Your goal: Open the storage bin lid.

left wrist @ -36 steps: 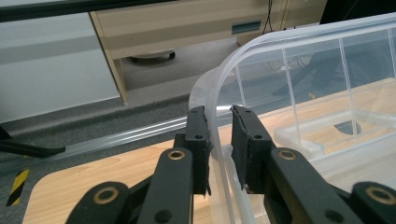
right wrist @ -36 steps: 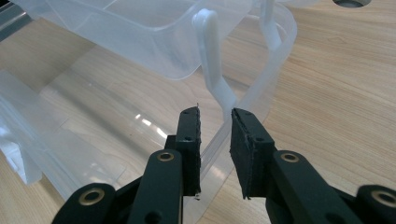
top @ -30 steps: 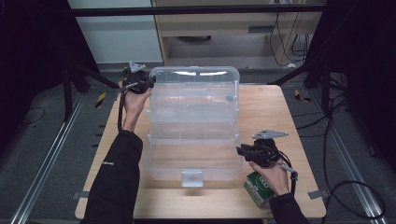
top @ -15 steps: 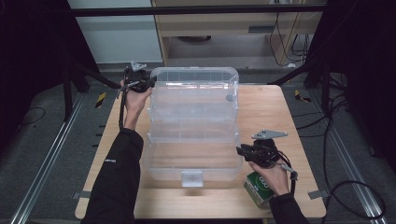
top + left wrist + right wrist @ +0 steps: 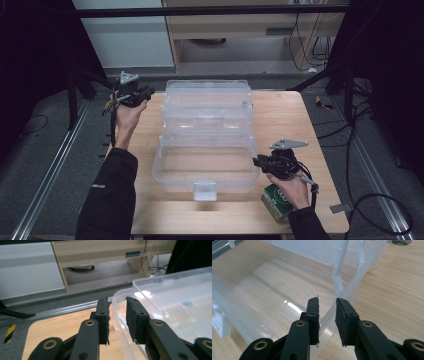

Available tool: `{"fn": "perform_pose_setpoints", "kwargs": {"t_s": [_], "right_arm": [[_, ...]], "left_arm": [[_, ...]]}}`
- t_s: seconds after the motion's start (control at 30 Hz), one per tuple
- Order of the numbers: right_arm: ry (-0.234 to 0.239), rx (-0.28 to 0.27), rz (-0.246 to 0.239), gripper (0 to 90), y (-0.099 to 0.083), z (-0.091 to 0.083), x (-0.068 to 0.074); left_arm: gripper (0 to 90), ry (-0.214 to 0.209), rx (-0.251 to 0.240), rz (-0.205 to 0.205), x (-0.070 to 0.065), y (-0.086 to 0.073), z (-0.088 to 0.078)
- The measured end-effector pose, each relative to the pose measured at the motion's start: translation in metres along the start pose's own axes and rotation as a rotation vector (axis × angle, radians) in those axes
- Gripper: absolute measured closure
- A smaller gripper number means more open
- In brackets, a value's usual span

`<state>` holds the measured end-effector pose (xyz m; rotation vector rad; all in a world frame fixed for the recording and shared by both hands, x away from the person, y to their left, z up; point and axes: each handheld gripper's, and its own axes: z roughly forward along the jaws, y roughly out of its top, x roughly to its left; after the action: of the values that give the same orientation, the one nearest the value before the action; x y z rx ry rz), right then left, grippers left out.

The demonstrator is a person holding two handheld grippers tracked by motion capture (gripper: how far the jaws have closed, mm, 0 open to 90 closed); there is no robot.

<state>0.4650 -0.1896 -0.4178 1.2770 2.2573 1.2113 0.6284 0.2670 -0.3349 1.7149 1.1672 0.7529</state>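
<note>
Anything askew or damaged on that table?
Nothing looks spilled or broken. The clear plastic tiered storage box stands fanned open, its trays stepped back squarely. The one oddity: a green printed carton sits partly under the right hand, near the edge of the wooden table.

green box (image 5: 276,201) on table (image 5: 280,115) near edge | cabinet (image 5: 240,25) behind | floor cables (image 5: 350,135)
</note>
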Motion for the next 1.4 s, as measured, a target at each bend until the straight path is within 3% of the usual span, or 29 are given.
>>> {"fn": "perform_pose_setpoints", "kwargs": {"t_s": [0.17,0.47,0.57,0.67,0.73,0.97,1.03,1.4], "right_arm": [[0.001,-0.001,0.002,72.8,0.000,0.000,0.000],[0.005,-0.003,0.004,72.7,0.000,0.000,-0.001],[0.007,-0.003,0.006,72.6,0.000,0.000,-0.001],[0.008,-0.003,0.008,72.6,0.000,0.000,-0.001],[0.010,-0.002,0.009,72.6,0.000,0.000,-0.001],[0.010,-0.003,0.006,72.5,0.000,0.000,-0.001],[0.010,-0.002,0.005,72.5,0.000,0.000,-0.001],[0.008,-0.001,0.003,72.5,0.000,0.000,-0.001]], "left_arm": [[68.3,-0.025,0.008,0.027,-0.002,-0.010,-0.032],[63.4,-0.126,0.019,0.042,-0.018,-0.030,-0.078],[60.8,-0.107,0.057,0.093,-0.025,-0.038,-0.086],[60.5,-0.146,0.043,0.064,-0.031,-0.051,-0.095],[59.2,-0.150,0.059,0.076,-0.035,-0.060,-0.099],[58.4,-0.195,0.073,0.050,-0.045,-0.087,-0.106],[56.8,-0.183,0.117,0.080,-0.050,-0.091,-0.106],[58.0,-0.206,0.239,0.095,-0.064,-0.114,-0.101]]}}
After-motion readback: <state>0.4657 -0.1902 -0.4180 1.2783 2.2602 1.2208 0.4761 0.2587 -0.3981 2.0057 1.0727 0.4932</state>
